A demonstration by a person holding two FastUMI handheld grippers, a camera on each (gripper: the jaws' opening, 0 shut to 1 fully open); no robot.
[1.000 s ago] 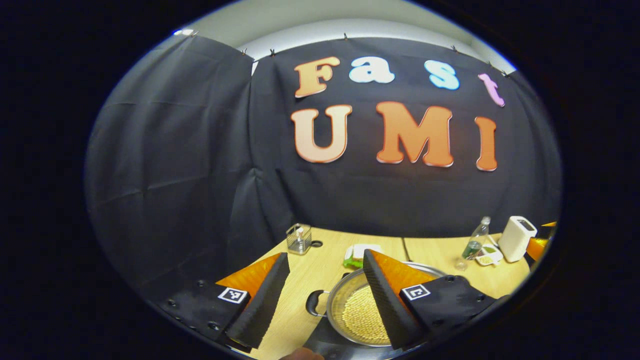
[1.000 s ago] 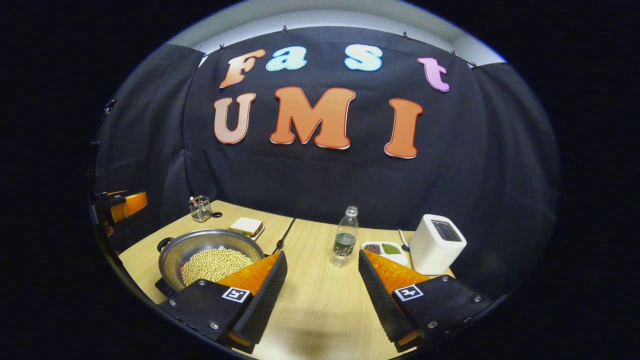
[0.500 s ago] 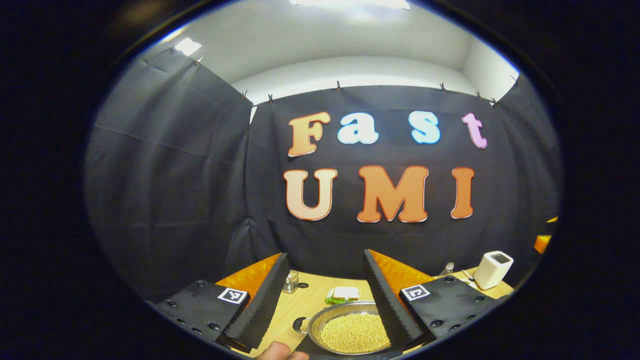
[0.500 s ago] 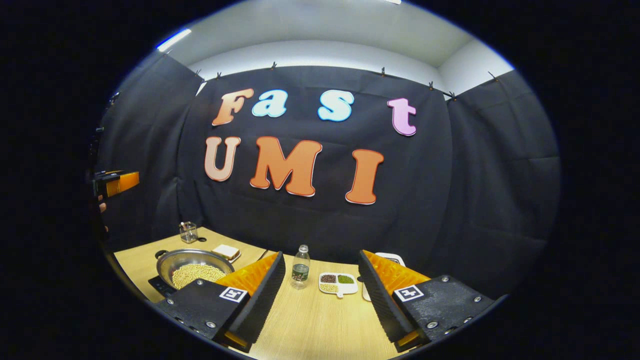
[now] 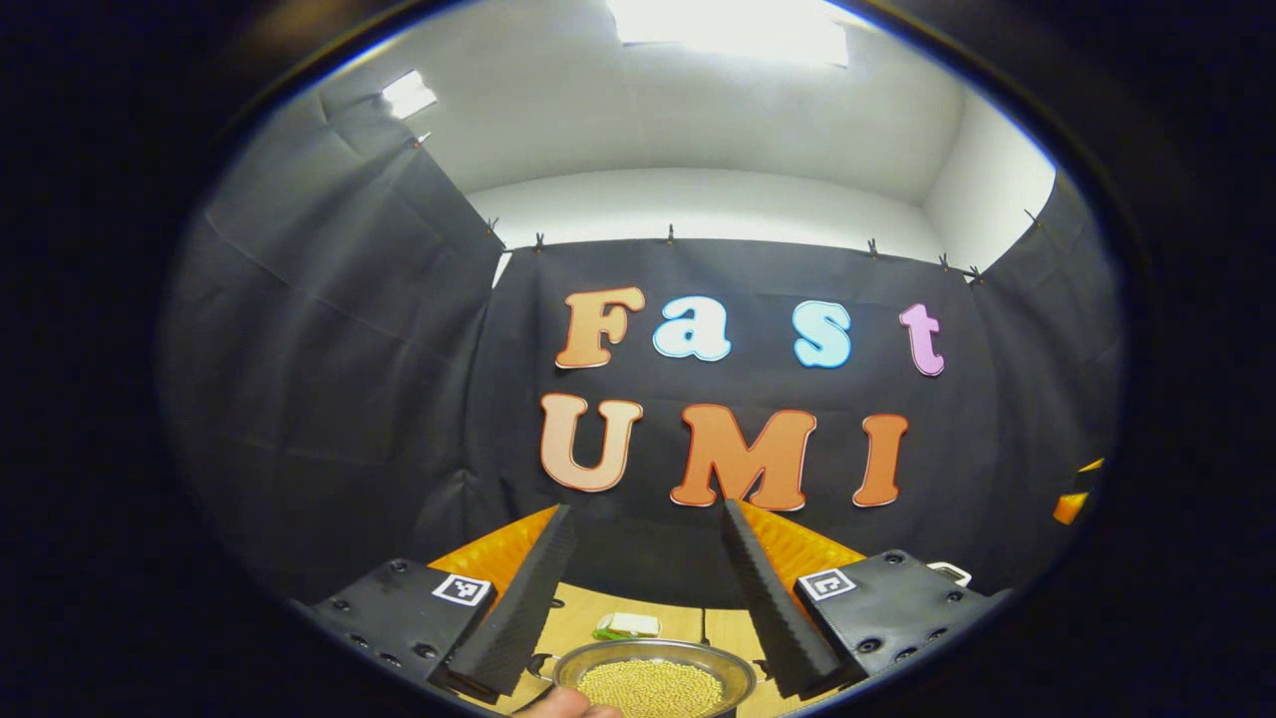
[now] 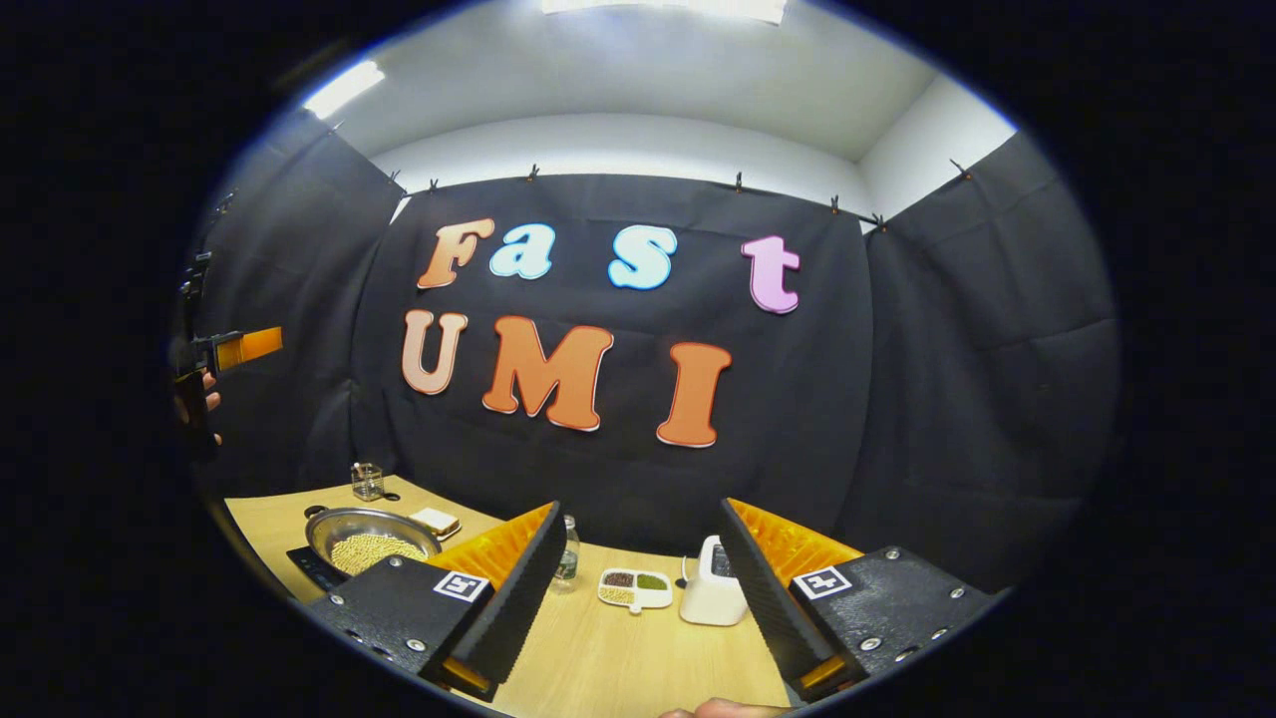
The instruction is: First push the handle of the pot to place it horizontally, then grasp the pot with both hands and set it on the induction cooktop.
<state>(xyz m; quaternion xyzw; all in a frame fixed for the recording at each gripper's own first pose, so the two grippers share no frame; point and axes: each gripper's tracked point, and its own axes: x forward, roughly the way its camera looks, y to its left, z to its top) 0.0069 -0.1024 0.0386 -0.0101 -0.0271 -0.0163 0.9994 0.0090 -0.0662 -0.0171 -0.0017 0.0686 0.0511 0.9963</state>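
The steel pot (image 6: 371,531), full of pale beans, rests on the black induction cooktop (image 6: 311,568) at the table's left end. In the left gripper view the pot (image 5: 653,684) lies low between my fingers, its small black handle (image 5: 539,664) pointing left. My left gripper (image 5: 646,509) is open, high above the pot and holding nothing. It also appears as the left gripper (image 6: 237,348) at the far left, held by a hand (image 6: 195,399). My right gripper (image 6: 640,506) is open and empty, raised over the table's middle.
A sandwich on a plate (image 6: 437,520) and a glass holder (image 6: 367,482) stand behind the pot. A water bottle (image 6: 568,550), a divided dish (image 6: 636,587) and a white appliance (image 6: 712,594) stand mid-table. Black cloth walls close the booth.
Both grippers have risen and tilted up away from the table, staying open. The pot looks smaller and lower in both views and stays on the cooktop.
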